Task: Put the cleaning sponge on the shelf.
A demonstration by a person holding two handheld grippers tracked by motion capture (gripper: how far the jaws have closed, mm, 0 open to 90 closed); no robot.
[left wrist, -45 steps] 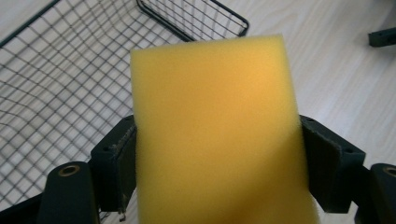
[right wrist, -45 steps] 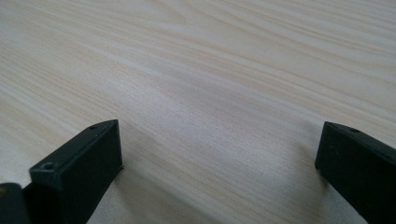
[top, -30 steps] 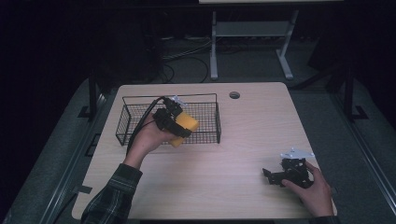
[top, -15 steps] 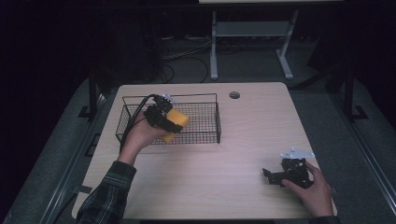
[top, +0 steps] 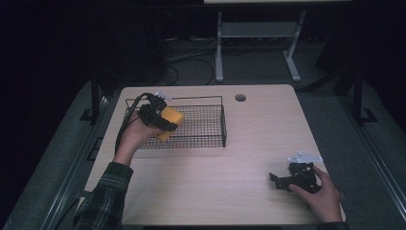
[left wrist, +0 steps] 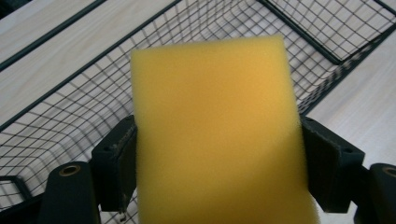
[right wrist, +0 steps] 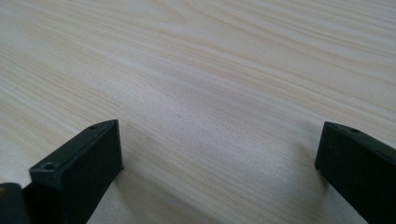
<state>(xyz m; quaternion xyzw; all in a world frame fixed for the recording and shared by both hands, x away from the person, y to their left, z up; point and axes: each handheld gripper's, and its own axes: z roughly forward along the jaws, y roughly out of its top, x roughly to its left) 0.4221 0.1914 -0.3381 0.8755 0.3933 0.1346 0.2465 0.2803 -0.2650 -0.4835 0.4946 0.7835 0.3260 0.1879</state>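
- Sitting between the two black jaws of the left hand-held gripper (left wrist: 219, 158), a yellow sponge (left wrist: 217, 135) is clamped on both of its long sides — the pads press against the foam, and the block juts forward past the jaw tips.
- In the high view the yellow sponge (top: 170, 122) hangs in the air over the left part of the wire basket (top: 210, 139), above the mesh floor and not touching it; the left hand-held gripper (top: 160, 117) grips it at a tilt.
- Beneath the sponge, the left gripper view looks down through the black grid of the wire basket (left wrist: 70, 116) onto pale wood, with a basket corner at the upper right.
- A hand in a plaid sleeve carries that gripper, and its black cable loops down past the wrist.
- The basket stands on the back left part of the light wooden counter (top: 239, 182), with a round cable hole (top: 240, 97) just to its right near the far edge.
- Well apart, at the front right corner, the right hand-held gripper (top: 282, 179) rests low on the counter in the person's other hand — its jaws spread wide with nothing between them, bare wood grain (right wrist: 215, 93) lying ahead of them.
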